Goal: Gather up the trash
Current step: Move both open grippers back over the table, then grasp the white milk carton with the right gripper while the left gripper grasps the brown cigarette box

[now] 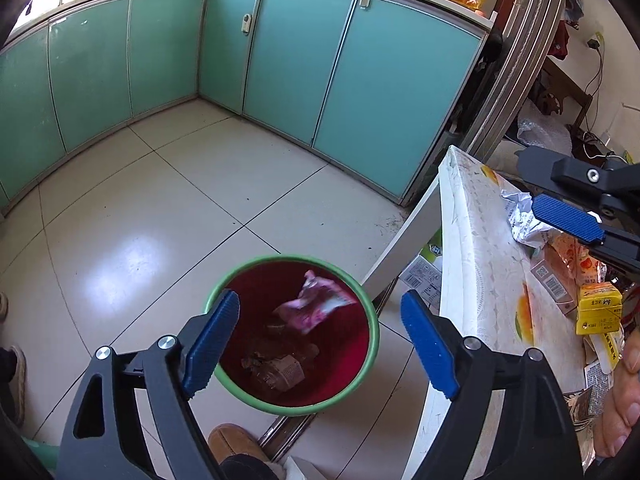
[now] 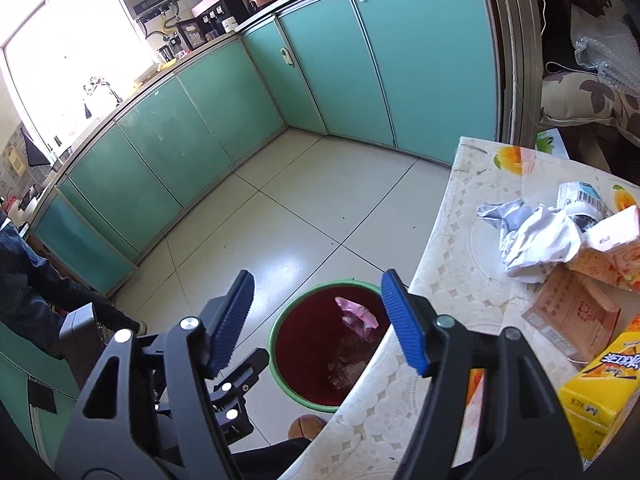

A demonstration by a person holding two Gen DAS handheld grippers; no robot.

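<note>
On the tiled floor beside the table: one green-rimmed red bin [image 1: 362, 300].
Inside the bin: one pink wrapper [image 1: 314, 306] lying loose on top, brownish scraps beneath it.
On the table [image 2: 440, 272]: one crumpled silver wrapper [image 2: 536, 240], one yellow carton [image 2: 596, 392], several pink and orange cartons, count unclear.
Left gripper [image 1: 320, 336]: one, above the bin, jaws spread wide, holding nothing.
Right gripper [image 2: 318, 320]: one, at the table edge over the bin, jaws parted, empty.

Table [image 2: 440, 280] perhaps hides bin [image 2: 288, 320] rim.
</note>
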